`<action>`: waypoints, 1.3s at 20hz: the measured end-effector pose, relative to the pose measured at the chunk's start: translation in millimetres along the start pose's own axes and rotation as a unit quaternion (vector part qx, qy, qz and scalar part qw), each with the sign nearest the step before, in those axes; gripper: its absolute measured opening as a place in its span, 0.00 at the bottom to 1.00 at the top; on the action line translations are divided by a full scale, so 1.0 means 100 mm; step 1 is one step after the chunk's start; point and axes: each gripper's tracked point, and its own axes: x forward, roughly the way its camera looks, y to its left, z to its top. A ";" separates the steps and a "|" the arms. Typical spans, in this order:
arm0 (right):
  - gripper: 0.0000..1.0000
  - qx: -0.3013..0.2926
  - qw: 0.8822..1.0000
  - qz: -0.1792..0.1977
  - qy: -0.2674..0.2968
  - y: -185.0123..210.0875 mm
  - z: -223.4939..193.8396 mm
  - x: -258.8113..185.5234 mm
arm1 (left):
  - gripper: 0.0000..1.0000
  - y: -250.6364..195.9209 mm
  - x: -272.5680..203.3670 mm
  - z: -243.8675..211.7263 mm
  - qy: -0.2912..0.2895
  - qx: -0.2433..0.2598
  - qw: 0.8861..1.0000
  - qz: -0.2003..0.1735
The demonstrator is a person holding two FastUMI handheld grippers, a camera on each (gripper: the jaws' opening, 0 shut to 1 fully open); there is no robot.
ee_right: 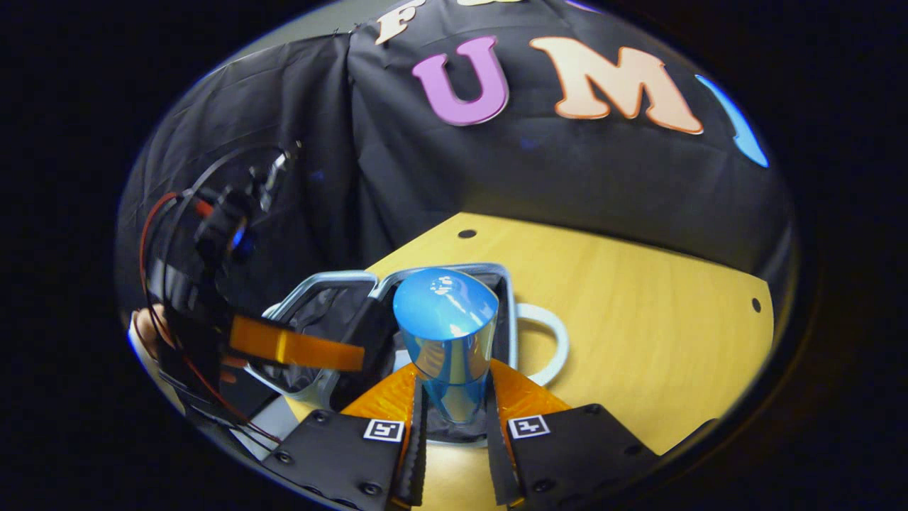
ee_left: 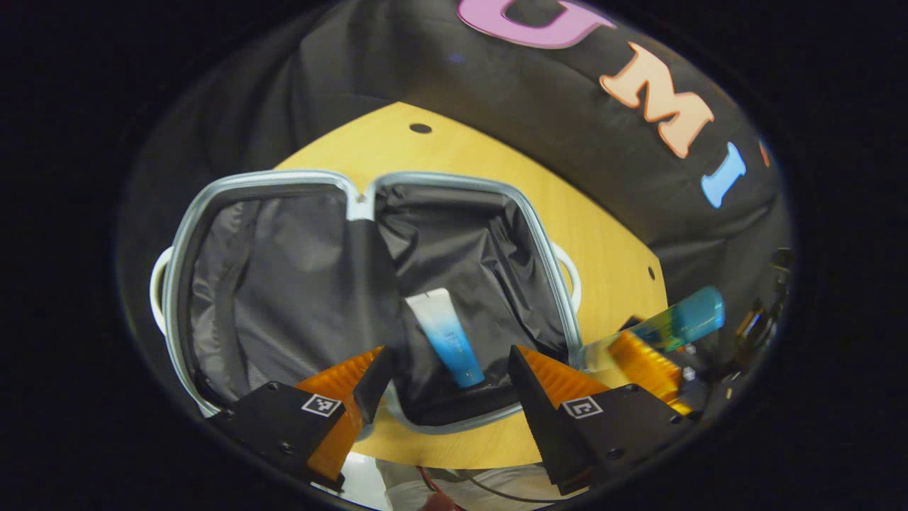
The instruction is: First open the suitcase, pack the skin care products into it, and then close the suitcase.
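Both tool fingers (ee_right: 404,397) grip blue bottle (ee_right: 447,333).

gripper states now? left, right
Left gripper: open, empty, above the open grey-rimmed suitcase.
Right gripper: shut on the blue-capped clear bottle.

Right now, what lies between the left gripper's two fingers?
In the left gripper view, the tube lies in the open suitcase, between the left gripper fingers; they do not touch it.
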 end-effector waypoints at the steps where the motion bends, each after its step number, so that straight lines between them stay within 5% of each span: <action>1: 0.39 0.002 1.000 0.003 0.017 0.04 -0.08 0.09 | 0.97 0.10 -0.11 0.06 -0.011 -0.008 1.000 0.001; 9: 0.39 0.013 0.992 -0.012 0.125 0.09 -0.63 0.38 | 0.96 1.11 -0.83 0.44 -0.091 -0.063 0.993 0.029; 17: 0.36 0.017 0.990 -0.035 0.139 0.11 -0.78 0.48 | 0.96 2.04 -1.16 0.33 -0.114 -0.119 0.984 0.073; 18: 0.43 0.016 0.990 -0.031 0.139 0.13 -0.79 0.47 | 0.96 2.15 -1.19 0.33 -0.120 -0.127 0.982 0.076; 21: 0.41 0.029 0.994 -0.016 0.106 0.21 -0.57 0.39 | 0.96 2.44 -1.21 0.33 -0.132 -0.147 0.976 0.093; 24: 0.84 0.036 0.997 -0.028 0.065 0.11 -0.31 0.20 | 0.96 2.66 -1.16 0.31 -0.128 -0.159 0.973 0.109; 26: 0.95 0.052 0.997 -0.046 0.038 -0.01 -0.14 0.05 | 0.96 2.79 -1.08 0.30 -0.124 -0.167 0.971 0.115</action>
